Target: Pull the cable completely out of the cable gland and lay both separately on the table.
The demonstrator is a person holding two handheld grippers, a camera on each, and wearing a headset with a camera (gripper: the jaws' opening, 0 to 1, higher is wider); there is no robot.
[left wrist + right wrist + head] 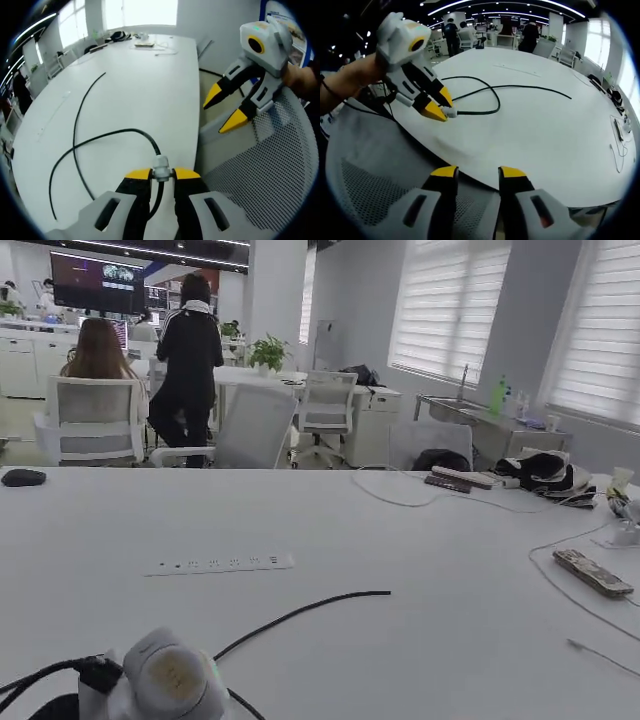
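Note:
My left gripper [161,174] is shut on the white cable gland [161,170], just above the near table edge. The black cable [80,125] runs out of the gland's front and loops across the white table [150,75]. In the right gripper view, the left gripper [445,112] holds the gland [451,113] at its yellow tips, with the cable [520,88] trailing away over the table. My right gripper [477,175] is open and holds nothing, off the table's edge over a chair; it also appears as the right gripper [227,112]. In the head view a gripper's white body [170,680] sits low, beside the cable [300,612].
A mesh chair seat [280,165] lies under the right gripper. The table has an inset socket strip [220,563], a flat device [592,572] with white leads at the right, and a mouse [22,477] at far left. Office chairs and people are beyond the far edge.

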